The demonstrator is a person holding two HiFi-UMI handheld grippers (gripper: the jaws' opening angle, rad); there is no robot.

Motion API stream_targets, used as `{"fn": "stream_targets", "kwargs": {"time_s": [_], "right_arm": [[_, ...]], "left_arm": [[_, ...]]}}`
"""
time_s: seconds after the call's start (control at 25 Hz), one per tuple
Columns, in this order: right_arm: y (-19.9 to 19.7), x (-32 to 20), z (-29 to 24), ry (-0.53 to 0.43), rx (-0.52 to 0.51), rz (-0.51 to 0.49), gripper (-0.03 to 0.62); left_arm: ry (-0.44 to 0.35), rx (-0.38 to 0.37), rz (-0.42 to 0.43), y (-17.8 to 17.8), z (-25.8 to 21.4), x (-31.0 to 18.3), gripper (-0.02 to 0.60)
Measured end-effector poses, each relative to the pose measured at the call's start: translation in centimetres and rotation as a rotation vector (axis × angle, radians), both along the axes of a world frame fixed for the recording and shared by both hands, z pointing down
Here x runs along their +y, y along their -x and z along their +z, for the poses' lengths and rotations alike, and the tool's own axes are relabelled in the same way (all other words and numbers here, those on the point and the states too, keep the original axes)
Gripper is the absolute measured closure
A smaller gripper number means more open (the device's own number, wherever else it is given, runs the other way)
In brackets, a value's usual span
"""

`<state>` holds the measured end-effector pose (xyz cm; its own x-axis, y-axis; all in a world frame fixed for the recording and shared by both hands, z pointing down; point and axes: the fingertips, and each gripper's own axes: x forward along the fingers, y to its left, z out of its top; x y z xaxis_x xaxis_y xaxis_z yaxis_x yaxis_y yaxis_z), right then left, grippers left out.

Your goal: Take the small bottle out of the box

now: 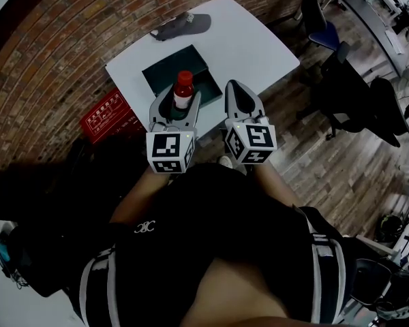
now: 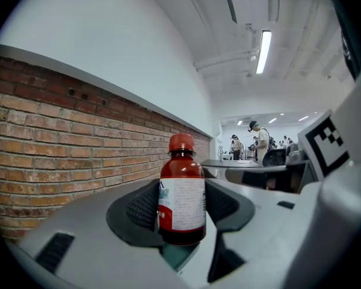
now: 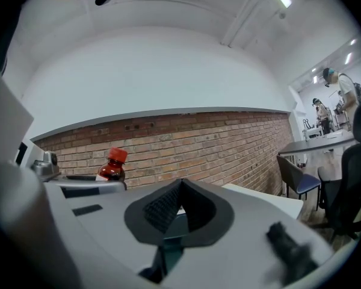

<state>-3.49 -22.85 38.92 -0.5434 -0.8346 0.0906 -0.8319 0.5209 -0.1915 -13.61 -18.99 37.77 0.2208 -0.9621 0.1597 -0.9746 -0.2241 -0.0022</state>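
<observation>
A small brown bottle (image 1: 183, 91) with a red cap and white label stands upright between the jaws of my left gripper (image 1: 174, 111), which is shut on it. It is held above the dark green box (image 1: 165, 71) on the white table (image 1: 255, 43). In the left gripper view the bottle (image 2: 182, 191) fills the gap between the dark pads (image 2: 143, 208). My right gripper (image 1: 243, 103) hovers just to the right, jaws shut and empty. From the right gripper view the bottle (image 3: 111, 166) shows at the left, above the left gripper's body.
A dark cap (image 1: 183, 24) lies at the table's far end. A red crate (image 1: 106, 116) sits on the floor to the table's left by the brick wall (image 1: 48, 53). Office chairs (image 1: 341, 80) stand to the right on the wooden floor.
</observation>
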Motion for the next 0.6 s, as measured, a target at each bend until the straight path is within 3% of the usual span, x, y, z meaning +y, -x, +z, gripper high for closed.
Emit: {"fn": "stream_targets", "kwargs": {"time_s": [0.6], "right_arm": [[1.6, 1.3, 0.0, 0.019, -0.013, -0.021, 0.565]], "left_arm": [[0.029, 0.040, 0.011, 1.4, 0.4, 1.5, 0.353]]}}
